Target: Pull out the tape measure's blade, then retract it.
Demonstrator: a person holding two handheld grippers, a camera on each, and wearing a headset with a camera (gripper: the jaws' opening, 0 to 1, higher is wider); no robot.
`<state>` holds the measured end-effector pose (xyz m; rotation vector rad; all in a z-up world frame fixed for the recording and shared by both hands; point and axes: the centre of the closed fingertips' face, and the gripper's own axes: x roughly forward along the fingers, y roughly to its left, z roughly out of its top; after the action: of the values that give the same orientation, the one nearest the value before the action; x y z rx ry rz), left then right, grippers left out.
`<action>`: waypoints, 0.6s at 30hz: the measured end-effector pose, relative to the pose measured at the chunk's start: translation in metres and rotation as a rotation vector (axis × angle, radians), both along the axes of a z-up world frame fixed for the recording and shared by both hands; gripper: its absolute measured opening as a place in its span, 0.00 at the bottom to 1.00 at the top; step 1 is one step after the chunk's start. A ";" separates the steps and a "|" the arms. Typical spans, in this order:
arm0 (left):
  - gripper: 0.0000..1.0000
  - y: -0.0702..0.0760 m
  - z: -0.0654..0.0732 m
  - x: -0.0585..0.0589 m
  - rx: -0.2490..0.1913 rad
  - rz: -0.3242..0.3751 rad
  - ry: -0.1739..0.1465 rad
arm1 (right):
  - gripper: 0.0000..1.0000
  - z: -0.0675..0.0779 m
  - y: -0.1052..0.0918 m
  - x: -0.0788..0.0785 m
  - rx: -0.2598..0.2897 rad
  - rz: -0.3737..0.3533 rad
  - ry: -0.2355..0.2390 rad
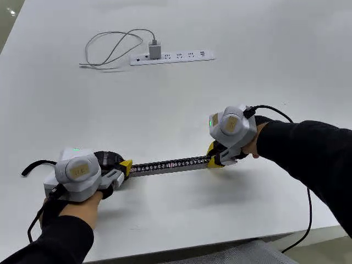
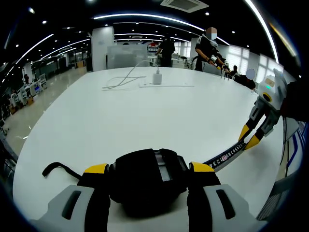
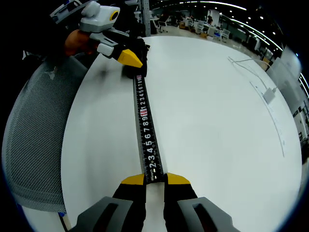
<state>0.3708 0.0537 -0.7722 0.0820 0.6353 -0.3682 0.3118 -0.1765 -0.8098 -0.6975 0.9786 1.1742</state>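
The tape measure rests on the table, its black case clamped between the jaws of the left tool. Its blade stretches (numbers up) to the right tool, which is pinched onto the blade's end. A power strip lies well beyond both.

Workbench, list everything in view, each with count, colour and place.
table: one, white, under everything
tape measure case: one, black, near edge
blade: one, black with white numbers, drawn out of the case
power strip: one, white, far side
charger: one, white, plugged into the power strip
cable: one, grey, looped beside the charger
left gripper: one, grey, yellow tips, shut on the case
right gripper: one, grey, yellow tips, shut on the blade's end
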 end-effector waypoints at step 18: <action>0.60 0.000 -0.001 0.002 0.004 -0.003 0.004 | 0.09 0.001 0.004 0.001 0.011 -0.017 -0.003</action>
<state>0.3724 0.0539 -0.7727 0.0862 0.6398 -0.3701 0.3130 -0.1720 -0.8089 -0.6813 0.9733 1.1629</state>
